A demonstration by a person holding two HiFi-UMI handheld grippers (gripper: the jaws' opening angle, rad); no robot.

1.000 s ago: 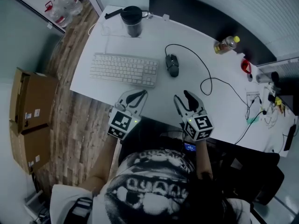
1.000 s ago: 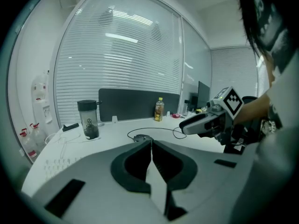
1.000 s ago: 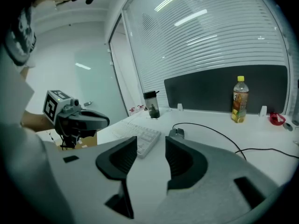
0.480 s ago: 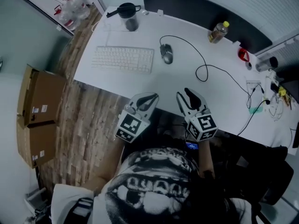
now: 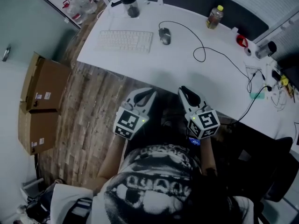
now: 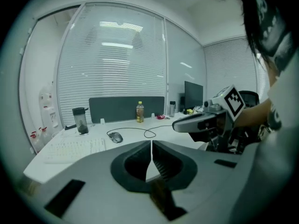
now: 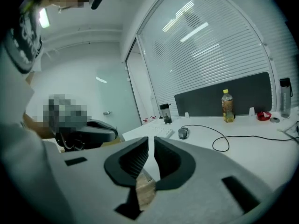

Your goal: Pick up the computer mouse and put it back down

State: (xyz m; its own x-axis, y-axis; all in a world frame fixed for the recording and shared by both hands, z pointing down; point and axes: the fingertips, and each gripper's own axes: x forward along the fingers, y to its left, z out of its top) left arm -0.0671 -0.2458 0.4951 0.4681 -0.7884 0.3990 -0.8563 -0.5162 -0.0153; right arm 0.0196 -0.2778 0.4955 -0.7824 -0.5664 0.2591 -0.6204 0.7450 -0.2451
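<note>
Fingers [image 6: 134,164] on left gripper [image 6: 152,143] are pinched together, empty; right gripper [image 7: 151,139] is closing on nothing; mouse [image 5: 164,36] sits toward desk's [image 5: 154,64] far edge.

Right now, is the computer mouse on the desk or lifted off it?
On the desk: the mouse rests flat, right of the keyboard, with nothing touching it.

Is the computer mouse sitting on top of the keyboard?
No, the computer mouse lies on the white desk, just right of the keyboard.
</note>
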